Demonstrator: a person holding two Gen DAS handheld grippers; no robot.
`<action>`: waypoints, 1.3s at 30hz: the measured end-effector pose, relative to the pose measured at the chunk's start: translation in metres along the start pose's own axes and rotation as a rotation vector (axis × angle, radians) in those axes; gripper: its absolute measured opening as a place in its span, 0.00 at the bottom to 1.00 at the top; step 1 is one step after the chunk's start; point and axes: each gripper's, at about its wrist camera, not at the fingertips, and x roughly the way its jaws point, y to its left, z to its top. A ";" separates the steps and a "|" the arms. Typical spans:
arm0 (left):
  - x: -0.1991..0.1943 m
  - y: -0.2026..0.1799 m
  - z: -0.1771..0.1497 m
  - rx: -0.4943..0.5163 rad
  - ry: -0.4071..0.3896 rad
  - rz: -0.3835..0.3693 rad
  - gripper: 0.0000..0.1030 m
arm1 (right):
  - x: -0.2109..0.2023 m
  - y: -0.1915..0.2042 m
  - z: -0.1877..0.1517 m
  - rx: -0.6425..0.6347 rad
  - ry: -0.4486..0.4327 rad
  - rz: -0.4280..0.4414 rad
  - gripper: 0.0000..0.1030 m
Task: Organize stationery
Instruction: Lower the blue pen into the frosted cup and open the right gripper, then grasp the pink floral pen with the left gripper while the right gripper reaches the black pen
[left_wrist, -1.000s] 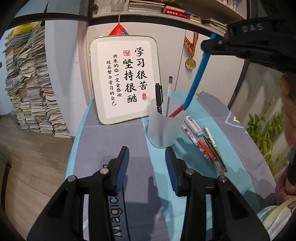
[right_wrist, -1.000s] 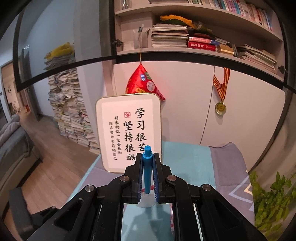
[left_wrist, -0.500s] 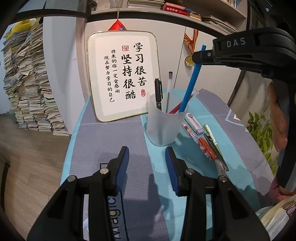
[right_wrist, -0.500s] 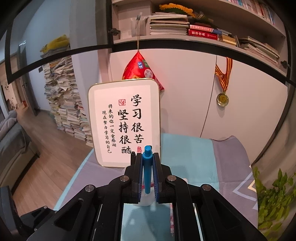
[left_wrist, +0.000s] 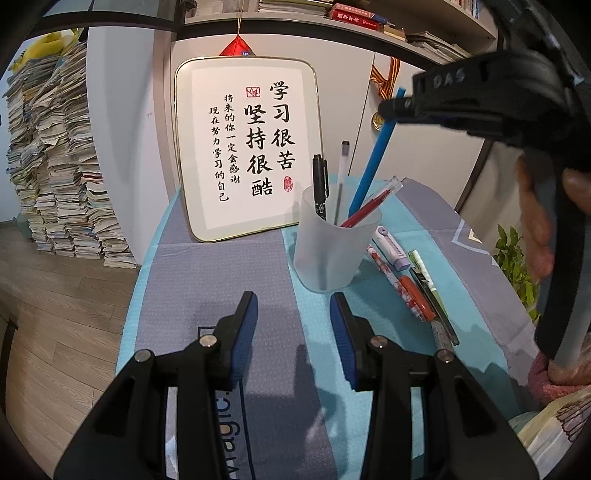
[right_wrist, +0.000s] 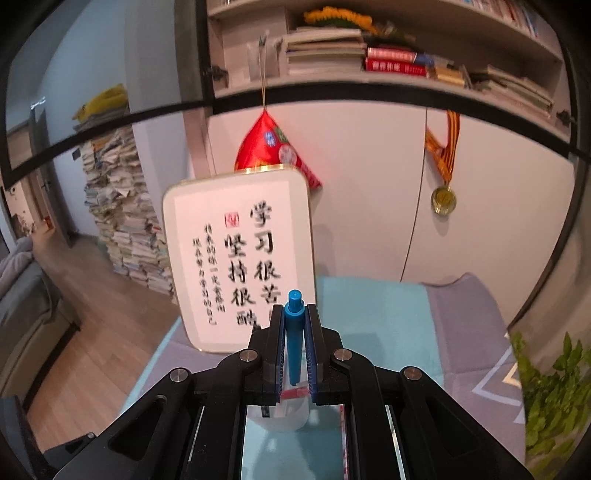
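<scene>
From the left wrist view, just beyond the spread, empty left gripper (left_wrist: 293, 325), a frosted pen cup (left_wrist: 334, 251) stands on the cloth-covered table (left_wrist: 221, 280), in front of the calligraphy board (left_wrist: 247, 147) that leans against the wall. Already standing in the cup are a black marker (left_wrist: 320, 182), a clear-barrelled pen (left_wrist: 342, 173) and a red pen (left_wrist: 373, 205). Above the cup the right gripper (left_wrist: 391, 109) pinches a blue pen (left_wrist: 373, 166) near its top end, and the pen's lower end dips inside the rim, so I'd say this one is all but delivered, only the release wanting. Right of the cup, on the cloth, several things lie loose: a lilac correction tape (left_wrist: 391, 247), a white patterned pen (left_wrist: 388, 273), an orange pen (left_wrist: 417, 299), a green-and-white pen (left_wrist: 424, 275) and a dark pen (left_wrist: 432, 299) beside them. By my count the job is about half done. Over on the right wrist view, the jaws are pressed onto the blue pen (right_wrist: 294, 339), its button end poking up above the pads, while the cup (right_wrist: 280, 410) shows directly beneath, in front of the board (right_wrist: 240, 258). The loose pens are mostly hidden here.
</scene>
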 end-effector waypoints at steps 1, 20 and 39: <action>0.001 0.000 0.000 0.000 0.002 0.000 0.37 | 0.005 0.001 -0.002 -0.007 0.013 -0.001 0.10; 0.003 -0.005 0.000 -0.004 0.025 -0.028 0.37 | 0.002 -0.012 -0.032 0.017 0.147 0.055 0.10; 0.046 -0.080 -0.004 0.097 0.167 -0.088 0.37 | 0.007 -0.111 -0.131 0.184 0.424 0.042 0.10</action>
